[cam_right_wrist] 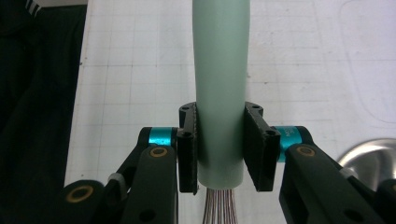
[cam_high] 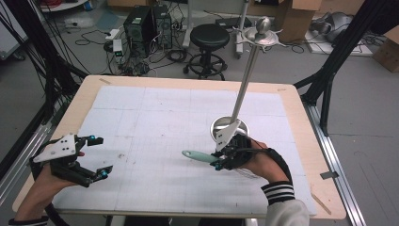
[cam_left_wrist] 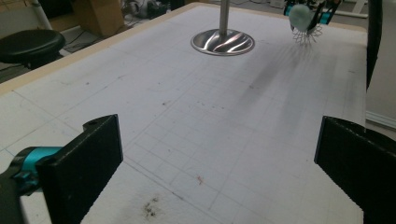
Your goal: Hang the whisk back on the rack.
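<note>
Between the right gripper's [cam_right_wrist: 219, 154] fingers [cam_right_wrist: 187, 149]: whisk [cam_right_wrist: 220, 88], clamped by its green handle, lifted off the table [cam_high: 155, 113]. Left gripper [cam_left_wrist: 219, 163] wide, idle. Next, probably hanging on the stand [cam_high: 248, 70].

Whisk handle [cam_right_wrist: 219, 84] matt mint plastic, wires perhaps metal; stand base [cam_left_wrist: 223, 42] polished steel.

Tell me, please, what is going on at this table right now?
A person is working with two handheld grippers. The right gripper is shut on the mint-green handle of a whisk, holding it above the white mat beside a steel stand with a round base. The left gripper is open and holds nothing.
</note>
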`<state>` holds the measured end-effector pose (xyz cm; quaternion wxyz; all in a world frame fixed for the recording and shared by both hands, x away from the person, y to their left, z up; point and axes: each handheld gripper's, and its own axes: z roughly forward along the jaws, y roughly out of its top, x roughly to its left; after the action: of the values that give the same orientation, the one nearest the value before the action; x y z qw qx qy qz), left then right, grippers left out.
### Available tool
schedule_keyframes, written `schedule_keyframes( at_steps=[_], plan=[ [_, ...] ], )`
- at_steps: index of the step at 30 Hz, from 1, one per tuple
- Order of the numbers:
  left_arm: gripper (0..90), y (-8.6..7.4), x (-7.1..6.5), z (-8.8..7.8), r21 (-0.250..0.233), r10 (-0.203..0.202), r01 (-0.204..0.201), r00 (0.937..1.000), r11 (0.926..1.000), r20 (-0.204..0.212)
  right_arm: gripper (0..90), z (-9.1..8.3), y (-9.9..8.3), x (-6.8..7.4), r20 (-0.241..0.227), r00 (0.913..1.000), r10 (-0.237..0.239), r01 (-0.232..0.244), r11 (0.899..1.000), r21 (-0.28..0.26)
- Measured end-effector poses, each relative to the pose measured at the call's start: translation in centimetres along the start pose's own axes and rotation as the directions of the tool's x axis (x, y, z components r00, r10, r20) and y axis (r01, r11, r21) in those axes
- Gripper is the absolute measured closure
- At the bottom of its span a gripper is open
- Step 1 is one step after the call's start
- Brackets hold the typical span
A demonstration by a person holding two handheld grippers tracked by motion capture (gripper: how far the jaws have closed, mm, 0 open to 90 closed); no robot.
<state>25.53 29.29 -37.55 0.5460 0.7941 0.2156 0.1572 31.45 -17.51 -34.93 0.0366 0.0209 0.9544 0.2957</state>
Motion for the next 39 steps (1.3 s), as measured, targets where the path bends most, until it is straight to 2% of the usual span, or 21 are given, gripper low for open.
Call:
schedule_keyframes(
  at_steps=[9,16,25,33,39],
  plan=[
    [1.7,0.0,0.0,0.0,-0.001,-0.002,0.002,1.0000,1.0000,-0.001,69.4,-2.8,-0.8,-0.1,0.039,0.9992,0.010,-0.007,0.997,-0.074],
    [1.7,0.0,0.0,0.1,0.001,-0.004,0.004,1.0000,1.0000,-0.001,69.4,-4.8,-1.7,0.1,0.063,0.9976,0.028,-0.020,0.991,-0.134],
    [1.7,-0.2,0.0,0.2,0.007,-0.004,0.004,1.0000,1.0000,0.001,69.4,-7.8,-3.1,0.3,0.095,0.9917,0.087,-0.066,0.976,-0.206],
    [1.7,-0.2,0.0,0.2,0.007,-0.009,0.009,1.0000,0.9999,0.000,69.4,-10.7,-4.3,0.3,0.125,0.9833,0.132,-0.094,0.959,-0.268],
    [1.7,-0.2,0.1,0.2,0.009,-0.008,0.008,1.0000,0.9999,0.000,69.3,-12.7,-5.0,0.3,0.144,0.9767,0.159,-0.111,0.949,-0.295]
  ],
)
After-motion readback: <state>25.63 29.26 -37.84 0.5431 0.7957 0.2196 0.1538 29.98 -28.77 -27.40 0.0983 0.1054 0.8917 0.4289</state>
